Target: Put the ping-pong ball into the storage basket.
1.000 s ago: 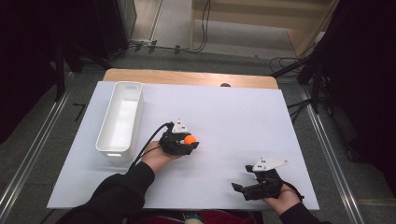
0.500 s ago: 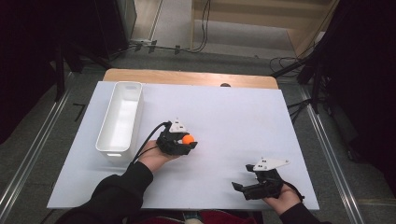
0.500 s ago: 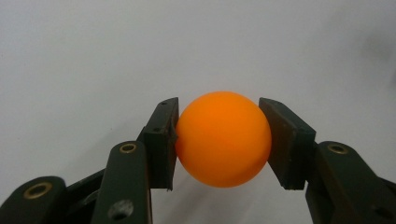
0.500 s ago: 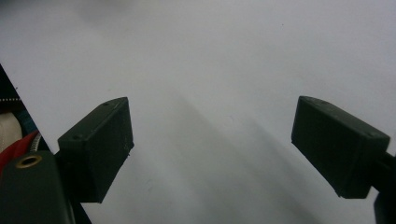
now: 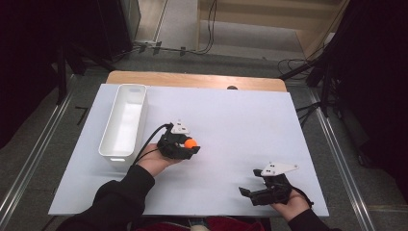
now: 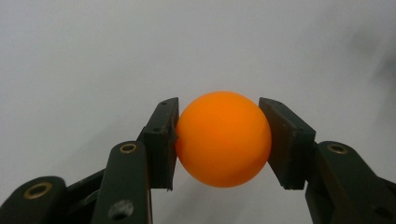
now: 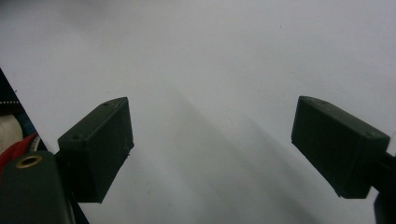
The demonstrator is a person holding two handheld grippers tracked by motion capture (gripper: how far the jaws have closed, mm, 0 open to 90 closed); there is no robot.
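An orange ball point(image 5: 191, 143) sits between the jaws of my left gripper point(image 5: 190, 144), held just above the white table point(image 5: 231, 120) near its middle. In the left gripper view the ball point(image 6: 223, 138) is pressed on both sides by the black pads point(image 6: 161, 135), so the gripper point(image 6: 219, 140) is shut on it. My right gripper point(image 5: 246, 191) rests low near the table's front right edge. Its jaws stand wide apart with nothing between them point(image 7: 212, 149).
A long white tray point(image 5: 123, 121) stands on the left side of the table, beside my left hand. A wooden strip point(image 5: 192, 79) runs along the far edge. Dark stands and cables surround the table.
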